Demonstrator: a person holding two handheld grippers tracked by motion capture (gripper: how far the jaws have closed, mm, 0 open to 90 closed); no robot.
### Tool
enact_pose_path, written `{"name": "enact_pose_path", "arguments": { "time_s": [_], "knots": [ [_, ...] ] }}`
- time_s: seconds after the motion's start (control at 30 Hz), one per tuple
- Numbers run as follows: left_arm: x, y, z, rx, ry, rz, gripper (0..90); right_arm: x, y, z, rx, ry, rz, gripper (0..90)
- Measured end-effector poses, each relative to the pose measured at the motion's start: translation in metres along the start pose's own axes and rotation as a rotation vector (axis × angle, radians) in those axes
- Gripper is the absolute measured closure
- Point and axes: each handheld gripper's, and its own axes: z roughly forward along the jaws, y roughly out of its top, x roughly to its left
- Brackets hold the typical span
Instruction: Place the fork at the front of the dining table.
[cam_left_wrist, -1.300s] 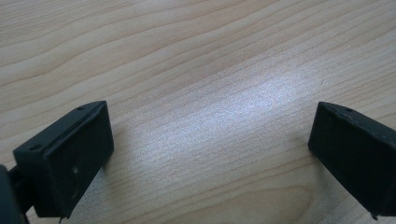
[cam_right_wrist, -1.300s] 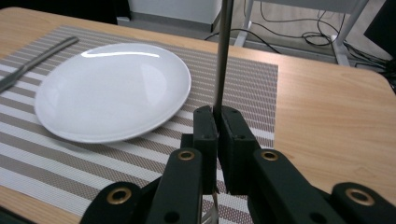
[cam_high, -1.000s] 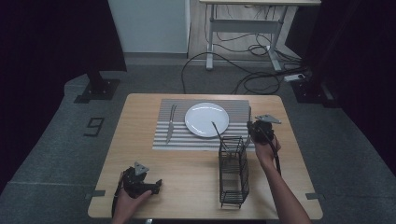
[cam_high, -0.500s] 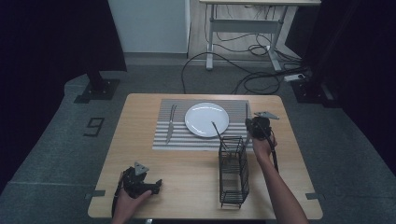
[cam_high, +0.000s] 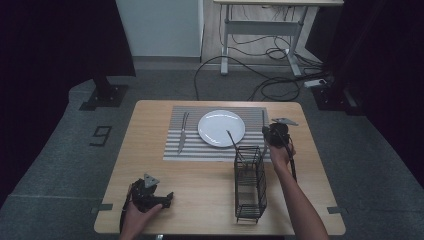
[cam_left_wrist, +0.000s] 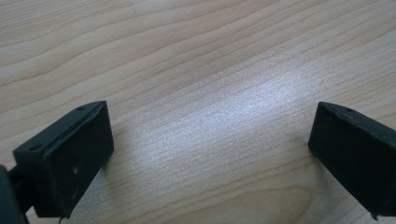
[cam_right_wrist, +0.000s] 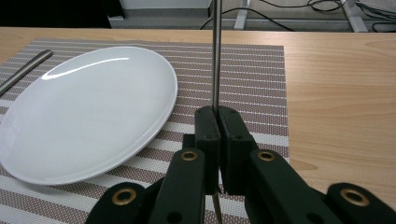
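The right hand-held gripper (cam_right_wrist: 217, 119) is seen closed tight on the thin metal shaft of a utensil (cam_right_wrist: 215, 56), which stands upright between the jaws and runs up out of the right gripper view; a short length of it also shows below the jaws. Which kind of utensil it is cannot be told, since its ends are out of frame. In the high view this right hand-held gripper (cam_high: 270, 132) is held over the right edge of the striped placemat (cam_high: 175, 131), just right of the white plate (cam_high: 221, 128), and the utensil (cam_high: 263, 120) shows there as a thin line over the placemat's right side.

The plate lies at the middle of the placemat. A piece of cutlery (cam_high: 183, 132) lies on the placemat's left side, well apart from the plate's rim; its handle end is seen at the left edge of the right gripper view. A black wire cutlery basket (cam_high: 250, 182) stands on the wooden tabletop (cam_high: 150, 165) just in front of the placemat, near the right forearm, and another utensil handle (cam_high: 234, 145) leans out of it toward the plate.

The left hand-held gripper (cam_high: 167, 197) is rested on the near left part of the tabletop. In the left gripper view, its jaws are spread wide with bare wood between them.
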Motion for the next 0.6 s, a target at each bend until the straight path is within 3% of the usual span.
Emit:
{"name": "enact_pose_path", "arguments": {
  "time_s": [0.3, 0.6],
  "knots": [
    [0.000, 0.000, 0.000, 0.000, 0.000, 0.000, 0.0, 0.002, 0.001, 0.010, 0.025, -0.013, -0.004, 86.9],
    [0.000, 0.000, 0.000, 0.000, 0.000, 0.000, 0.0, -0.007, -0.004, 0.025, 0.048, -0.013, 0.059, 86.9]
  ]
}}
